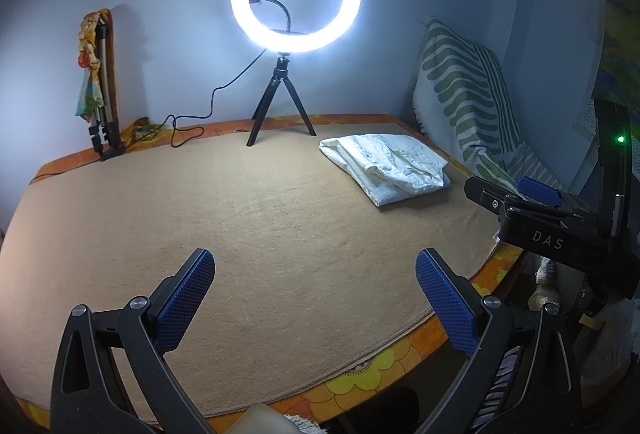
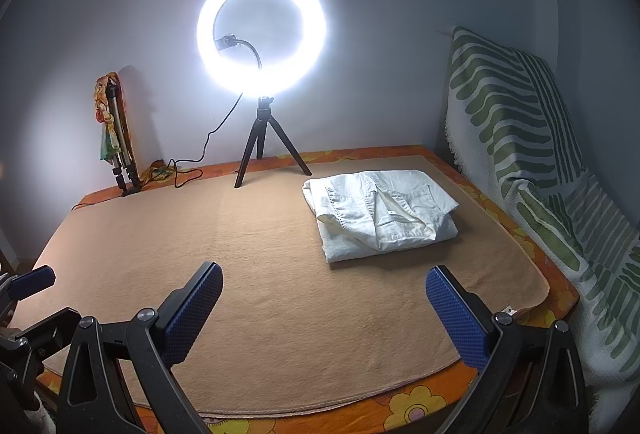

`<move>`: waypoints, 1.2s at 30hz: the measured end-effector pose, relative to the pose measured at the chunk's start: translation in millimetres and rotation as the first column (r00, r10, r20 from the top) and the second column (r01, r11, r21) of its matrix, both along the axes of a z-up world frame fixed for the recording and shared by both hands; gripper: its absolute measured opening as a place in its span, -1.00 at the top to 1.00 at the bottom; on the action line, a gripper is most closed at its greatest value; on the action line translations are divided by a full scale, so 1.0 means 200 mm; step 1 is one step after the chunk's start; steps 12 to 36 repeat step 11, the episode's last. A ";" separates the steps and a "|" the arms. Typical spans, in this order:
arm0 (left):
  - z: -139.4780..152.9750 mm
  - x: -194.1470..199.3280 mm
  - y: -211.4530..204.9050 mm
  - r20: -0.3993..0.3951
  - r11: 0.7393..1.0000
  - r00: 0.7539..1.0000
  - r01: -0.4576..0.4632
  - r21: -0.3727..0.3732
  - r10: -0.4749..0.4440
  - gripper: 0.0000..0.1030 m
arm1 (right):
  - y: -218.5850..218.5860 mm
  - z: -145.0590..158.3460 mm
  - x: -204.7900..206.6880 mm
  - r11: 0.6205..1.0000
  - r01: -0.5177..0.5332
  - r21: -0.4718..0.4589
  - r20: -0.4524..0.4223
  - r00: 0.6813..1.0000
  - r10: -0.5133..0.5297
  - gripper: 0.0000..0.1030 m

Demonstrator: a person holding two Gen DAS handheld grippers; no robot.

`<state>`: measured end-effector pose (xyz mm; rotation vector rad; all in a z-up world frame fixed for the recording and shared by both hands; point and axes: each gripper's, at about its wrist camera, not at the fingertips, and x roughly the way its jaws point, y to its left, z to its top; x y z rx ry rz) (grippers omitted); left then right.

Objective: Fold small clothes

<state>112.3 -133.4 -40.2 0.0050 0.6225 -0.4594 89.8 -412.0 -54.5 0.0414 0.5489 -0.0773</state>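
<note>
The fold looked finished, or nearly so. The shirt (image 2: 380,212) lay as a squarish white bundle on the tan blanket (image 2: 260,294) covering the surface, at about one o'clock from the right tongs (image 2: 324,308) and well apart from them. No other garment showed on the blanket, so little seemed left beyond perhaps tidying or moving the bundle aside; whether more clothes waited out of view could not be told.

The shirt was pale denim-like cloth, stacked in several layers, collar and a seamed pocket facing up. Its edges were roughly square, though the near corner sagged and the top layer puckered slightly.

Both tongs were spread wide and held nothing. The left tongs (image 1: 316,300) hovered over the near edge of the blanket, the shirt (image 1: 386,164) at their one o'clock, farther off. The right tool's body showed at their three o'clock.

A lit ring light (image 2: 262,34) on a small tripod stood at twelve o'clock against the wall.
</note>
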 end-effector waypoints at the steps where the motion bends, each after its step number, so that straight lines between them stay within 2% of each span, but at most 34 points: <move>1: 0.00 0.00 0.00 0.003 1.000 1.000 -0.001 0.001 0.001 -0.95 | 0.00 0.00 0.00 1.000 0.000 0.001 -0.001 1.000 0.000 -1.00; 9: 0.00 -0.01 0.02 0.039 1.000 0.999 -0.005 -0.007 0.006 -0.95 | 0.01 -0.01 0.01 1.000 -0.004 0.000 -0.005 1.000 0.004 -1.00; 36: 0.00 -0.01 0.03 0.034 1.000 0.999 -0.008 -0.013 0.009 -0.95 | 0.01 -0.01 0.01 1.000 -0.005 -0.001 -0.007 1.000 0.005 -1.00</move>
